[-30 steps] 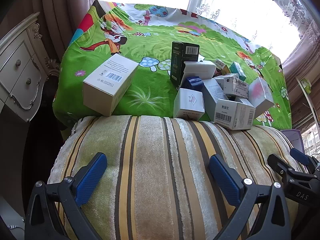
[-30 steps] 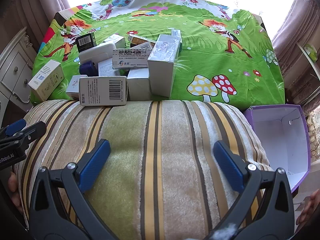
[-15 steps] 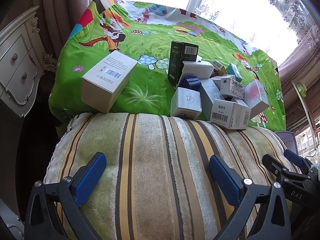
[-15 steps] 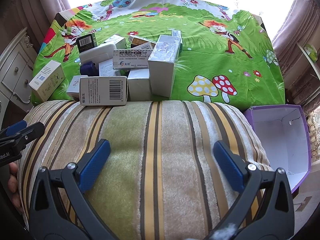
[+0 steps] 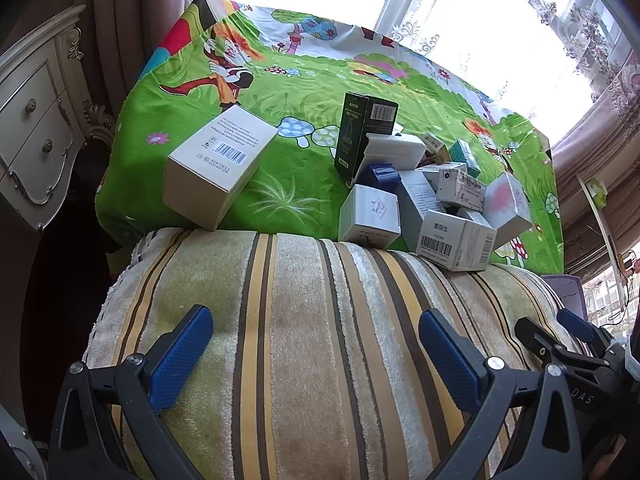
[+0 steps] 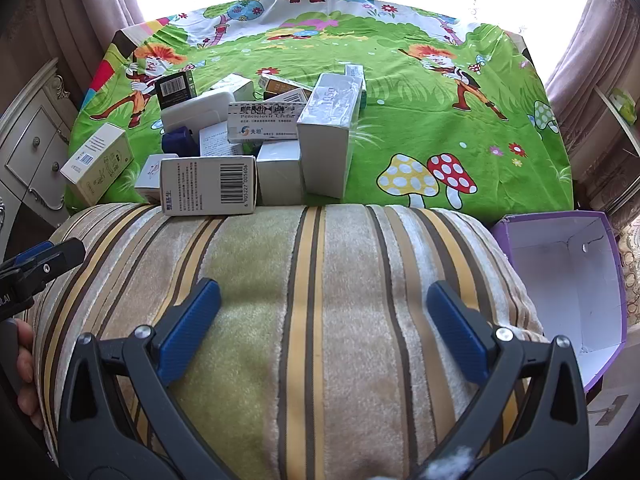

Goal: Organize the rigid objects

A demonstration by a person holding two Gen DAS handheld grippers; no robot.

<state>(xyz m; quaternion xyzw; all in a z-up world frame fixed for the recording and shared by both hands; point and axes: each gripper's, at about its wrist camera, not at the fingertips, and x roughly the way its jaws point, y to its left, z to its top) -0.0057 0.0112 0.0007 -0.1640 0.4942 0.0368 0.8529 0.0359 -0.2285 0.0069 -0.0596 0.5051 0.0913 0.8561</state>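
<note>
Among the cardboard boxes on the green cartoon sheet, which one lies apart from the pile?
The white rectangular box with a barcode on its top face, at the sheet's left edge. Green sheet shows all around it, while the other boxes touch or overlap in one cluster.

Both wrist views low over striped cushion (image 5: 320, 340), facing window — sharing box pile (image 6: 256, 140) (left view angled rightward)

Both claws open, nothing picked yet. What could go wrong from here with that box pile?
1. The pile of boxes is loosely stacked, with several leaning on each other; pulling one out may topple its neighbours.
2. The barcode box sits at the edge of the striped cushion and may slide if nudged.
3. The purple bin sits off the cushion's right side, nearer the right claw than the left claw; a carry from the left may clip the pile.
</note>
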